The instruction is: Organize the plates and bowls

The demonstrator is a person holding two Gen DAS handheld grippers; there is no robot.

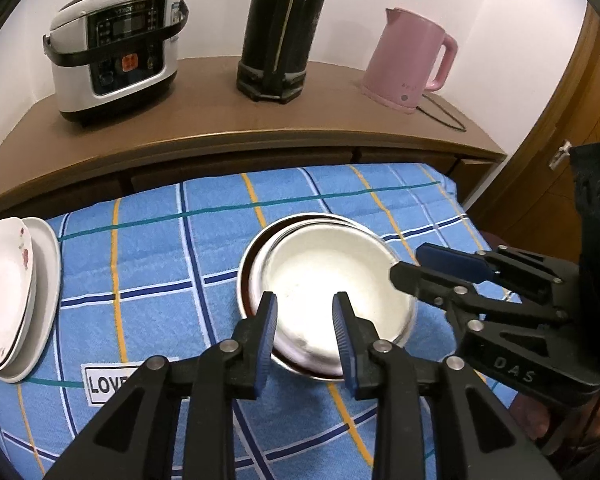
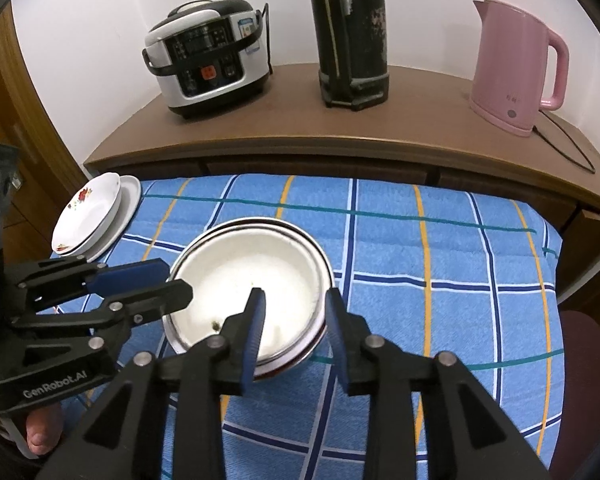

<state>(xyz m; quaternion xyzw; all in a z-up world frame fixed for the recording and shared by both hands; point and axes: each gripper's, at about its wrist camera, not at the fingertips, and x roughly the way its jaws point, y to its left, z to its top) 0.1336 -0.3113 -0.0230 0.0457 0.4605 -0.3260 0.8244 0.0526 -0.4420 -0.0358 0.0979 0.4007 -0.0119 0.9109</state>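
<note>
A white bowl [image 1: 328,280] [image 2: 244,272] sits nested in a metal-rimmed bowl [image 1: 246,264] [image 2: 324,264] in the middle of the blue checked cloth. My left gripper [image 1: 304,316] [image 2: 168,282] straddles the bowl's left rim, its blue pads apart and not pressing on it. My right gripper [image 2: 294,316] [image 1: 406,266] straddles the opposite rim the same way, with a clear gap between its pads. A stack of plates [image 1: 4,292] [image 2: 88,208], topped by a flowered one, lies at the cloth's left edge.
Behind the cloth runs a wooden sideboard [image 1: 220,120] bearing a rice cooker [image 1: 116,48], a tall black thermos [image 1: 280,28] and a pink kettle [image 1: 408,60] with its cord. A wooden door [image 1: 572,128] stands at the right. A person's thumb [image 2: 40,436] shows under the left gripper.
</note>
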